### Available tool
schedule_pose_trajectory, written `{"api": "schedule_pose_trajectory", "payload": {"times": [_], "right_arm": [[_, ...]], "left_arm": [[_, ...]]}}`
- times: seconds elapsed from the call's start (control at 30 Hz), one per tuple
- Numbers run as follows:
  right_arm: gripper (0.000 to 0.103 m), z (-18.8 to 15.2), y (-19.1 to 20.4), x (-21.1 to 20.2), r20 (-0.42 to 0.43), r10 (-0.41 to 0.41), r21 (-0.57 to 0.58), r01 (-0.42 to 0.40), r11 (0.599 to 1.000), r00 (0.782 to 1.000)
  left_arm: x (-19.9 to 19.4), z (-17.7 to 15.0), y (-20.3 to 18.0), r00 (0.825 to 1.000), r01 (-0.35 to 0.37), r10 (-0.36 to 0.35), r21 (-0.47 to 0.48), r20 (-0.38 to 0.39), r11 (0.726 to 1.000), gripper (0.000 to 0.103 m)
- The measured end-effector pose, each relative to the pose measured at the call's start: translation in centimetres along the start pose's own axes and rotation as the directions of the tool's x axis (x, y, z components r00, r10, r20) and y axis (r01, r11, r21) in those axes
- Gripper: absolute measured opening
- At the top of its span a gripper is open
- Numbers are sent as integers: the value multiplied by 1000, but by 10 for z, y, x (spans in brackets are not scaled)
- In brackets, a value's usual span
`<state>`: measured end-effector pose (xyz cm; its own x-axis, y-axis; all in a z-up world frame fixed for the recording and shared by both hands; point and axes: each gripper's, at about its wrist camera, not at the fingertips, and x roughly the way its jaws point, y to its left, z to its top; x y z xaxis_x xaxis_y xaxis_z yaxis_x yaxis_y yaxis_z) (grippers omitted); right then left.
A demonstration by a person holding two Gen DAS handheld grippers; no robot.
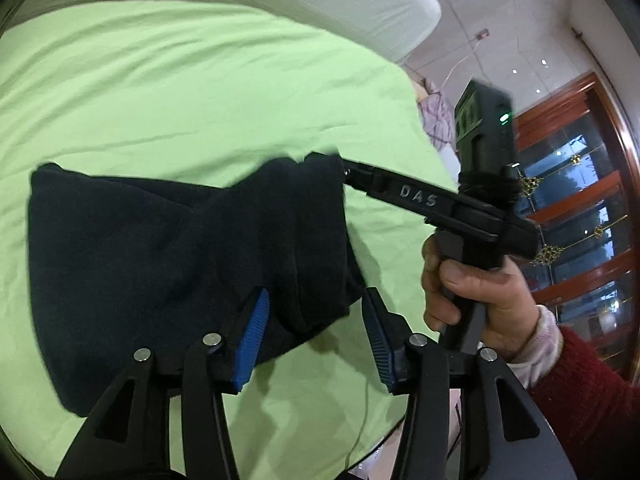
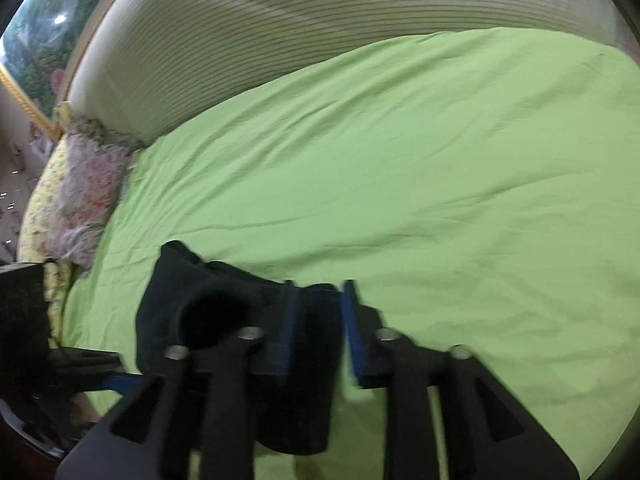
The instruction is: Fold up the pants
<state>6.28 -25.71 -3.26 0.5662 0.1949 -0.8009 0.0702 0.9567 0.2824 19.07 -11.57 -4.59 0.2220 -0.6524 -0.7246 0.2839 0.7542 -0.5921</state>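
The dark navy pants (image 1: 160,256) lie bunched on the green bed sheet (image 1: 180,92). My left gripper (image 1: 316,308) is open, its blue pads either side of the pants' near right edge. My right gripper (image 1: 344,174) reaches in from the right and its tips are at the pants' upper right corner. In the right wrist view the right gripper (image 2: 320,312) has dark pants cloth (image 2: 224,300) between its blue pads, with the jaws a little apart; the view is blurred.
A white ribbed headboard (image 2: 280,20) runs along the far side of the bed. Floral pillows (image 2: 80,184) lie at the bed's left end. A wooden-framed glass door (image 1: 580,200) stands to the right, past the bed's edge.
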Motion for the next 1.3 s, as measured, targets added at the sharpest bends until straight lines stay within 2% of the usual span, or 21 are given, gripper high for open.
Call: {"api": "schedule_pose_trajectory", "payload": {"times": [0.07,0.17,0.33,0.5,0.6,0.7,0.97,1.3], "right_arm": [[39,-1,-2,-6,11,-11,13,11,1000,1000],[42,-2,-4,-11,24,-39,38,38,999,999],[46,-7,-3,-26,66,-46,86,40,995,997],[57,-17,4,-39,103,-58,130,45,990,993],[60,-25,16,-44,110,-77,118,63,991,991],[66,-36,27,-48,116,-78,117,64,991,990],[68,-67,25,-35,71,-76,177,62,982,995],[69,-71,19,-22,48,-47,192,37,981,998]], "left_arm": [[-12,0,2,1000,13,-14,8,16,1000,56],[-31,-1,15,999,-5,5,-4,39,1000,56],[-49,3,50,996,-51,56,-89,62,995,57],[-65,4,79,992,-79,92,-142,82,987,57],[-74,1,92,987,-119,133,-154,86,981,61],[-77,-1,104,986,-121,140,-188,89,975,64],[-55,0,120,979,-184,200,-228,49,956,71],[-25,3,139,966,-253,260,-263,-8,931,77]]}}
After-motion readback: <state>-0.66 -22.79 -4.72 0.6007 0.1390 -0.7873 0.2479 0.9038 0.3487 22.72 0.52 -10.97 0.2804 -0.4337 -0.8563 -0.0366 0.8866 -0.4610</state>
